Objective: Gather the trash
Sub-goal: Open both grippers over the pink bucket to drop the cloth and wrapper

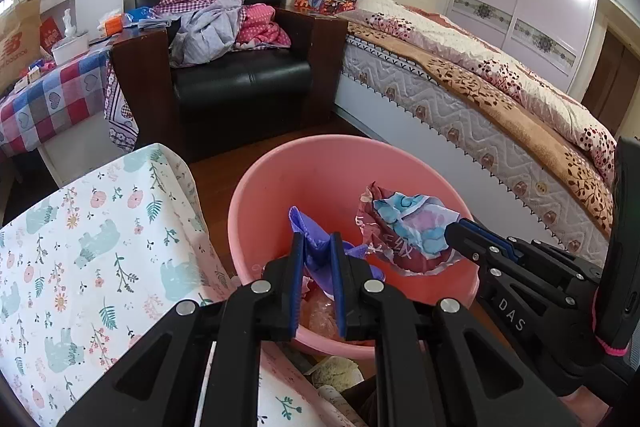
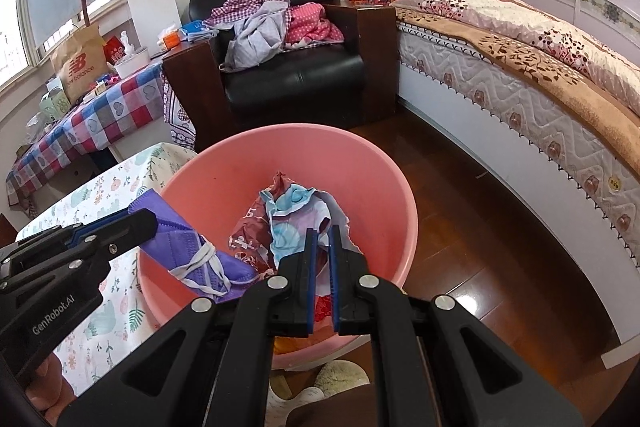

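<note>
Hiding basin [image 1: 256,195] floor: mask [image 1: 316,247], wrapper [image 1: 404,227]

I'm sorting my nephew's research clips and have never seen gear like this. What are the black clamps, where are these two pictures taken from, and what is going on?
The black clamps are two hand-held grippers; a person works one in each hand, no robot. Each carries a wide-angle camera looking along its fingers, so each picture shows its own gripper at the bottom and the other at the side.

In the left camera's picture, the left gripper pinches a purple face mask. In the right camera's picture, the right gripper is shut on a crumpled wrapper. Both are held over a pink tub on the wooden floor, which already holds some scraps. Around it: a flowered cloth, a black armchair piled with clothes, and a bed.
</note>
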The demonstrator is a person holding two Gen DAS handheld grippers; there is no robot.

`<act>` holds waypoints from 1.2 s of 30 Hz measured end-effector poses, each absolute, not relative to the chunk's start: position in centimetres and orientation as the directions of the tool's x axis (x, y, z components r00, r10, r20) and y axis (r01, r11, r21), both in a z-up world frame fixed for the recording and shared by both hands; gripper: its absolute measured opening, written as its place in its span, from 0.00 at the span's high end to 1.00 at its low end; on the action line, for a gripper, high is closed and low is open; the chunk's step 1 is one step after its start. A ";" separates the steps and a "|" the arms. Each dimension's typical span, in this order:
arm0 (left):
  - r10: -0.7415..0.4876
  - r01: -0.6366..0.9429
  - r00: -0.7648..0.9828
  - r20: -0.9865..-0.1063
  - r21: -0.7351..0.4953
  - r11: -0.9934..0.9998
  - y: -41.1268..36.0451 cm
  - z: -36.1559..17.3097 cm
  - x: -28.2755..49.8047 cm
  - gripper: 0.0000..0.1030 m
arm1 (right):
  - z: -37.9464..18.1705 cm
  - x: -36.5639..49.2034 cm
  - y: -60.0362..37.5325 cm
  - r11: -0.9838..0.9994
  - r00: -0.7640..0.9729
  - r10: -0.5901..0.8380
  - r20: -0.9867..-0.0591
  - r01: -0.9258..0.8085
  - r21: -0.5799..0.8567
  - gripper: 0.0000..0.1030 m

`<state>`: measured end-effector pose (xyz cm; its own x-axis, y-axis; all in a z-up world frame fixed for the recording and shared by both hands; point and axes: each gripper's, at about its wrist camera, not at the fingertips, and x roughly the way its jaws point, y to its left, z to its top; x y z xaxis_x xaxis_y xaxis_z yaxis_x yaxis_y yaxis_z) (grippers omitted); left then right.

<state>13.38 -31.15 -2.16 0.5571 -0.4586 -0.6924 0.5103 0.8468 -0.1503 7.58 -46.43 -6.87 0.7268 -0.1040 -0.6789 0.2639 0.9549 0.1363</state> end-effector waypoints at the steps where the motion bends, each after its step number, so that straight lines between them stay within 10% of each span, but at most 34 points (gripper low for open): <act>1: -0.458 0.512 0.554 -0.695 -0.150 0.846 -31.3 -2.4 13.4 0.88 | -7.0 7.7 -46.4 0.955 0.725 -0.103 -0.681 0.264 0.136 0.94; 26: -0.451 0.518 0.522 -0.724 -0.151 0.842 -32.8 -4.1 14.0 0.83 | -8.8 8.7 -46.8 0.951 0.683 -0.075 -0.727 0.269 0.155 0.90; 30: -0.462 0.520 0.535 -0.708 -0.156 0.840 -32.5 -3.5 13.6 0.73 | -8.2 8.3 -46.5 0.954 0.698 -0.068 -0.713 0.256 0.159 0.72; 36: -0.476 0.520 0.555 -0.682 -0.162 0.839 -31.2 -2.1 12.7 0.62 | -7.3 7.7 -45.6 0.960 0.713 -0.054 -0.699 0.230 0.161 0.72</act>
<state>12.65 -31.24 -2.09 0.5554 -0.4762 -0.6818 0.5202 0.8385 -0.1619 7.68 -45.59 -7.26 0.7126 -0.0537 -0.6995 0.2303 0.9597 0.1610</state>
